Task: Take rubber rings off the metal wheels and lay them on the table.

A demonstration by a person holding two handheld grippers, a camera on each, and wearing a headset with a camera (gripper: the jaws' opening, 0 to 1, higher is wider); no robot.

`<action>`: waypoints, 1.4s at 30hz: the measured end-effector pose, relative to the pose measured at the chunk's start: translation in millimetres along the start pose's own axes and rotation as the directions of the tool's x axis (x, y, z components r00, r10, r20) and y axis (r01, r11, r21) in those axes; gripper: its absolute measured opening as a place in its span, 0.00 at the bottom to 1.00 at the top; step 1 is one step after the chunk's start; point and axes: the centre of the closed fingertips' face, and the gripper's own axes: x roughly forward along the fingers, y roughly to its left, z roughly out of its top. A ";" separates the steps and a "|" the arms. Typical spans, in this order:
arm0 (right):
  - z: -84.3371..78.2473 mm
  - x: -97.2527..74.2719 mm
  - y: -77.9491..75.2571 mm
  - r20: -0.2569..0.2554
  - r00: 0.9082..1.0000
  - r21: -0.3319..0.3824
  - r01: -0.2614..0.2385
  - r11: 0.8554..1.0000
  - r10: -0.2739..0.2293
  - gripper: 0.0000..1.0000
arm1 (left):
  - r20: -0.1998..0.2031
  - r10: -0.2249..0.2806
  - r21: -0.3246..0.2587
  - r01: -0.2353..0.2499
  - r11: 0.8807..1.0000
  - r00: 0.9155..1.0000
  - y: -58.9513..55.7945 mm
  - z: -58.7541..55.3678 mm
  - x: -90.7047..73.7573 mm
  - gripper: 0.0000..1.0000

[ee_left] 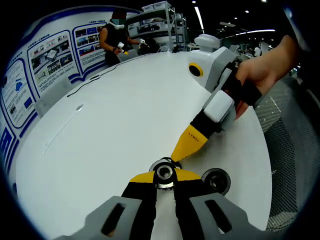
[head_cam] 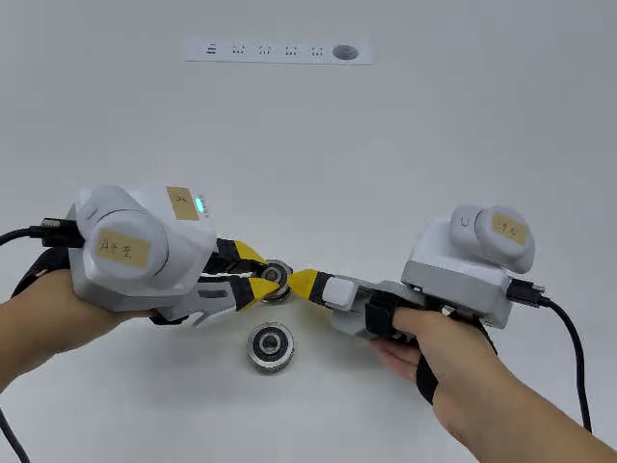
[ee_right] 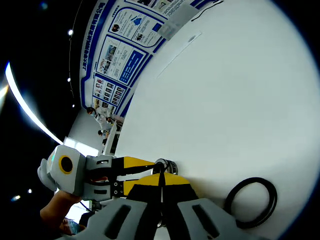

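My left gripper [head_cam: 260, 280] is shut on a small metal wheel [head_cam: 275, 274] and holds it just above the white table [head_cam: 386, 154]. In the left gripper view its yellow jaws [ee_left: 165, 176] clamp the wheel [ee_left: 165, 171] from both sides. My right gripper [head_cam: 302, 283] comes in from the right, its yellow jaws closed together at the wheel's rim, pinching the wheel's rubber ring [ee_right: 162, 167]. A second metal wheel [head_cam: 271, 345] with its black ring on lies on the table in front of both grippers. One loose black rubber ring [ee_right: 251, 201] lies flat on the table.
A white power strip [head_cam: 280, 50] lies at the far edge of the table. Black cables trail from both grippers. A person [ee_left: 116, 31] stands far off beyond the table, near shelving and wall posters.
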 end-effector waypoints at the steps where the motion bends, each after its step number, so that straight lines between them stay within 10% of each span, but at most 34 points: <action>1: -0.1 0.2 1.3 -0.002 1.000 -0.003 0.000 1.000 0.000 0.01 | 0.000 0.000 0.000 0.000 1.000 1.000 0.0 0.0 0.0 0.13; 42: 4.8 5.4 13.2 0.007 1.000 0.027 -0.006 1.000 0.006 0.02 | -0.015 0.035 0.028 -0.034 0.999 0.999 -0.4 3.7 -2.8 0.15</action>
